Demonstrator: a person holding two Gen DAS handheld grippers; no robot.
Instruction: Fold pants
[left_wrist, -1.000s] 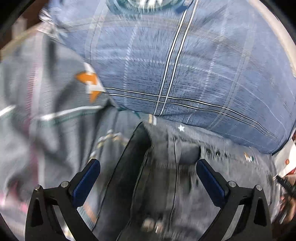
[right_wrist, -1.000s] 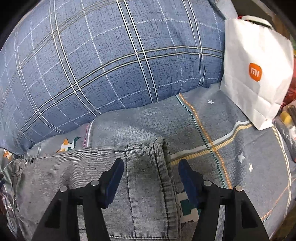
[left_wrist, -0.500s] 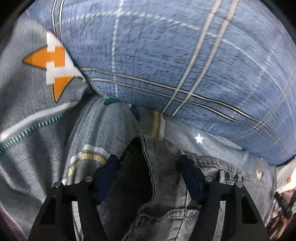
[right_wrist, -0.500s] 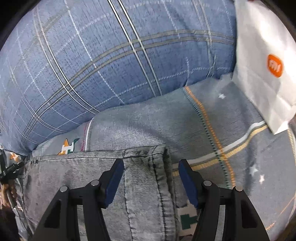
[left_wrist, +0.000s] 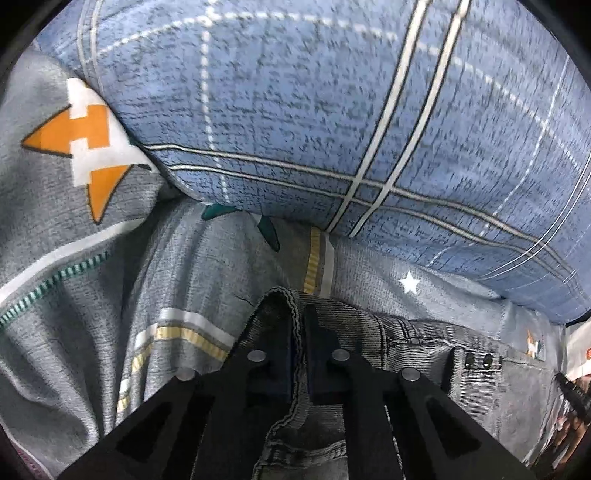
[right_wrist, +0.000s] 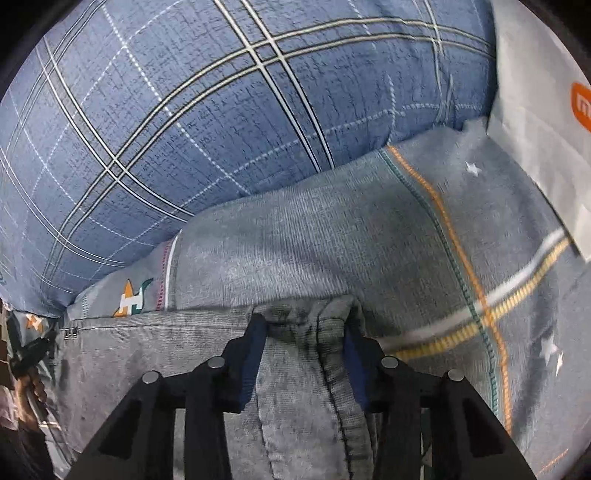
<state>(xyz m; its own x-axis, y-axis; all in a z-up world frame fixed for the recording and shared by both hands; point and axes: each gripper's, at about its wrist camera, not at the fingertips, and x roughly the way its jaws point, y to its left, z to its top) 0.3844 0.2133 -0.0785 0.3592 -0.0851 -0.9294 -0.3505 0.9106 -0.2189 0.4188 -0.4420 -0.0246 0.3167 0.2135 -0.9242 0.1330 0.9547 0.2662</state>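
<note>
While the pants (left_wrist: 436, 354) lie flat on the bedsheet (left_wrist: 92, 295) just in front of the pillow (left_wrist: 332, 110), both top corners are gripped. At one end of the upper edge, a single ridge of denim is pinched in the left gripper (left_wrist: 297, 325), whose jaws stand almost fully together with only the fabric's thickness between them. At the other end, a thicker bunch of cloth (right_wrist: 306, 321) is held in the right gripper (right_wrist: 304, 325); its jaws are partly closed, the gap being filled by the gathered seam.

The step in hand is judged to be the lift of this edge for the fold. Both grips should be confirmed before any lift: the left hold is thin and near the hem, so slippage is possible if the cloth is pulled sideways. The two corners should be raised together and level, with the edge kept lightly taut between them, so that no sag or twist is carried into the fold. Travel should be directed away from the pillow, which sits close behind the edge. The paper bag (right_wrist: 546, 110) stands near the right side and should be avoided.
</note>
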